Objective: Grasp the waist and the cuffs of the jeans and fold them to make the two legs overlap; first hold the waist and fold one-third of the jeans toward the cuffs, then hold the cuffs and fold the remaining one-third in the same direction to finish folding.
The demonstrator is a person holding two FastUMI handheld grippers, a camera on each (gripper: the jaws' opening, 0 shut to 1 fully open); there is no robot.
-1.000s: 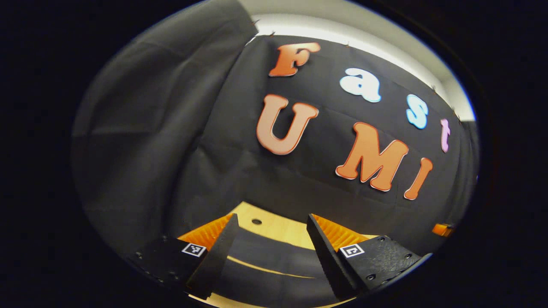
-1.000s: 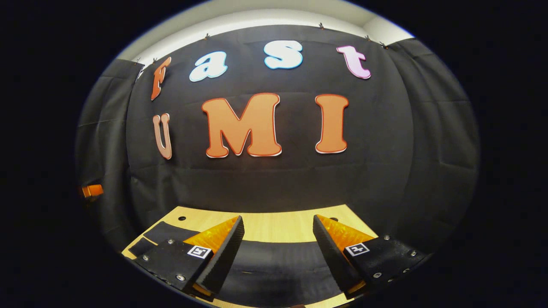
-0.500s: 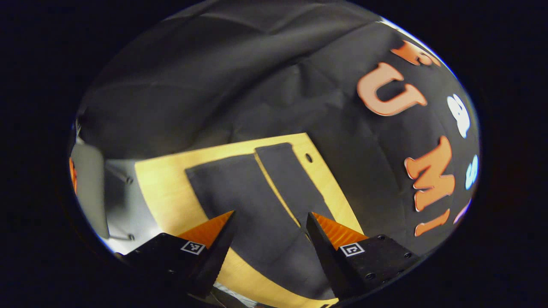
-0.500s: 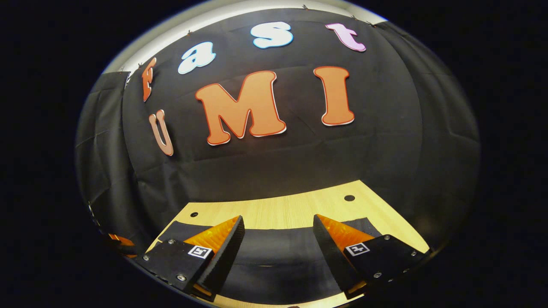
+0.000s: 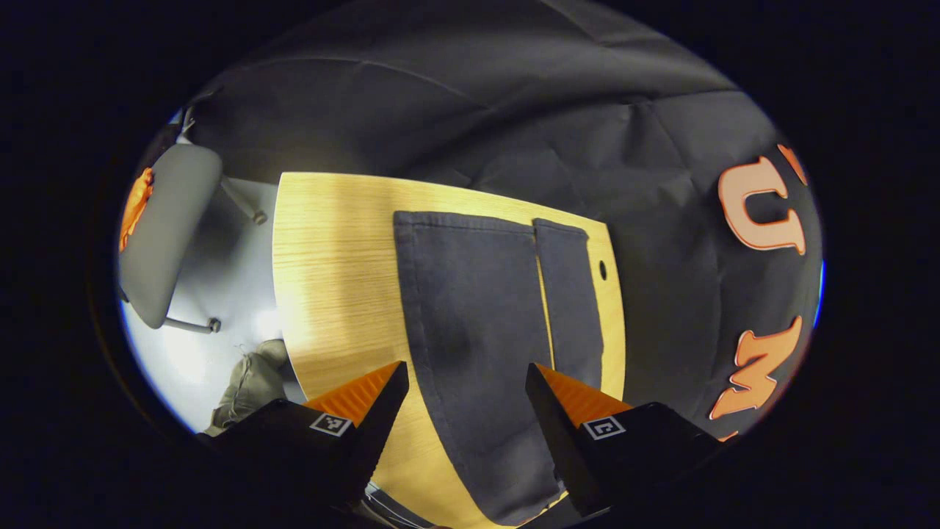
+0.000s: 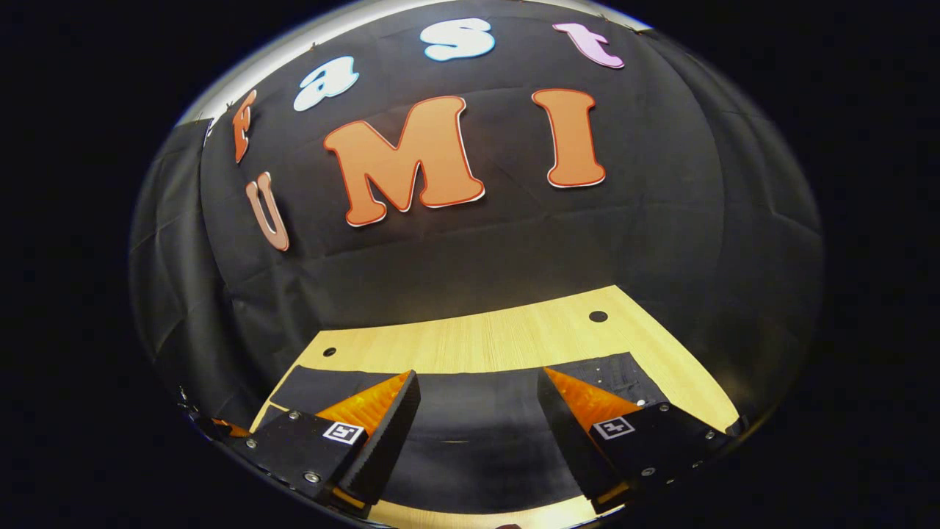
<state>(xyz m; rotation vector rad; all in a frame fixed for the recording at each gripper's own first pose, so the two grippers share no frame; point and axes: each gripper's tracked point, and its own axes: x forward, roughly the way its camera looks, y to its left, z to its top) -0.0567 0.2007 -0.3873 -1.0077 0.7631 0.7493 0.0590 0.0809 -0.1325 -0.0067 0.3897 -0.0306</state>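
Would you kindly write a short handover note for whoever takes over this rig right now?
Left tool: open, holding nothing, above the jeans.
Right tool: open, holding nothing, low over the dark denim.
Jeans: spread flat on the wooden table, legs side by side with a thin gap between them.
Done: no fold is visible.
Left: overlap the legs, fold the waist third toward the cuffs, then fold the cuff third.

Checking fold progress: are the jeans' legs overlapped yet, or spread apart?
Spread. The jeans lie flat on the table, two legs side by side with a strip of wood showing between them.
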